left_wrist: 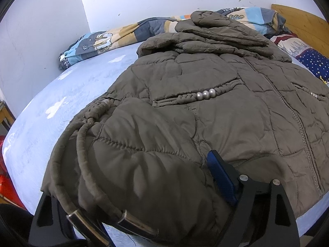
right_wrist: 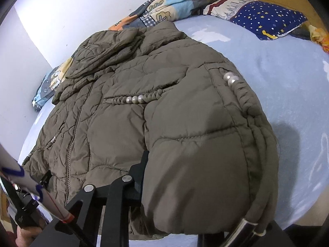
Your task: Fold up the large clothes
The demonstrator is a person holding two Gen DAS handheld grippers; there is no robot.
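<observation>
A large olive-brown quilted jacket (left_wrist: 185, 111) lies zipped, front up, on a light blue bed, hood at the far end; it also fills the right wrist view (right_wrist: 164, 113). Pearl beads trim its pockets. My left gripper (left_wrist: 148, 187) is at the jacket's near left hem corner, and the padded fabric bulges between its fingers (left_wrist: 220, 177). My right gripper (right_wrist: 193, 185) is at the near right hem corner, with fabric bulging over its fingers (right_wrist: 141, 170). Drawcords with metal tips (left_wrist: 135, 222) hang from the hem in both views (right_wrist: 244, 228).
A patterned quilt (left_wrist: 115, 37) is bunched along the white wall. A starry blue pillow (right_wrist: 265, 18) and a wooden headboard (left_wrist: 304, 24) are at the far right. Bare blue sheet (right_wrist: 287, 78) lies on both sides. The other hand and gripper (right_wrist: 26, 205) show at lower left.
</observation>
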